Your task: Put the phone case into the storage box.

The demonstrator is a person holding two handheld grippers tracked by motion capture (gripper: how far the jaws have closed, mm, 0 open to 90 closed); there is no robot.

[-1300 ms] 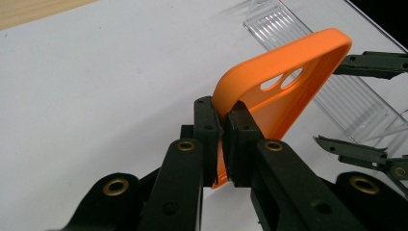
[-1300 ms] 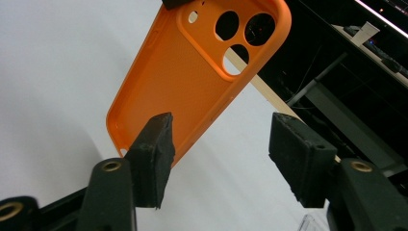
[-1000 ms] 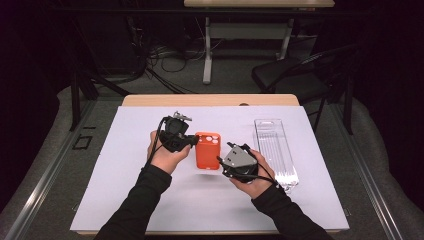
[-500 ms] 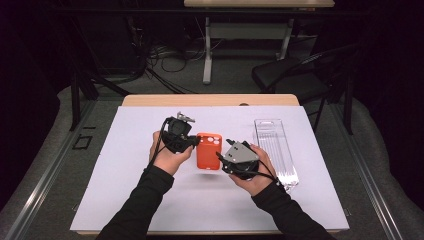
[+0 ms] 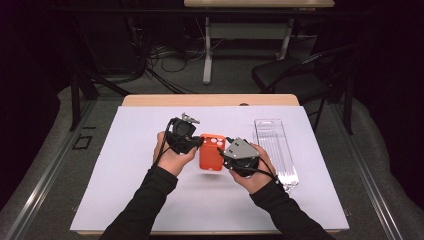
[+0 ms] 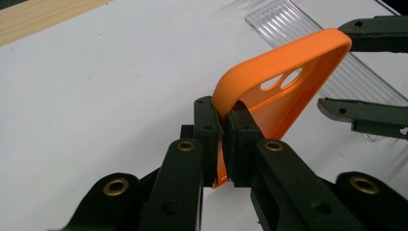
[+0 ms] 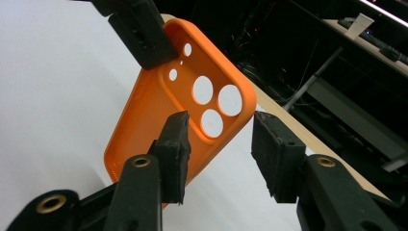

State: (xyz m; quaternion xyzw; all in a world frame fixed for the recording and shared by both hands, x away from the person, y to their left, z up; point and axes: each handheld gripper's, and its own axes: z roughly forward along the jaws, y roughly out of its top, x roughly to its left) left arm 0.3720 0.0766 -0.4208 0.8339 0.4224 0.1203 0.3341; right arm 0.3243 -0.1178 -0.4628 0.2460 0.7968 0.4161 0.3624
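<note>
I hold an orange phone case [image 5: 211, 151] up off the white table cover [image 5: 125, 190], between my two grippers at the middle of the table. My left gripper [image 5: 186, 141] sits at the case's nine o'clock in the high view; its jaws are pinched tight on the case's thin side wall, and in the left gripper view the orange edge [image 6: 269, 91] stands clamped between the two black pads, the case rising tilted toward one o'clock. My right gripper [image 5: 239, 159] is at the case's four o'clock in the high view. Its jaws have just been closing, yet they stand apart at a middling width: in the right gripper view the case's corner with the round camera cut-outs [image 7: 192, 106] lies between them, the left pad in front of the case's inner face, the right pad clear of the rim with a gap showing. A clear ribbed plastic tray [image 5: 275, 150] lies flat on the cover at three o'clock of the case, just beyond my right hand [image 5: 255, 177]. The wooden table edge [image 5: 210, 100] shows at twelve o'clock.
</note>
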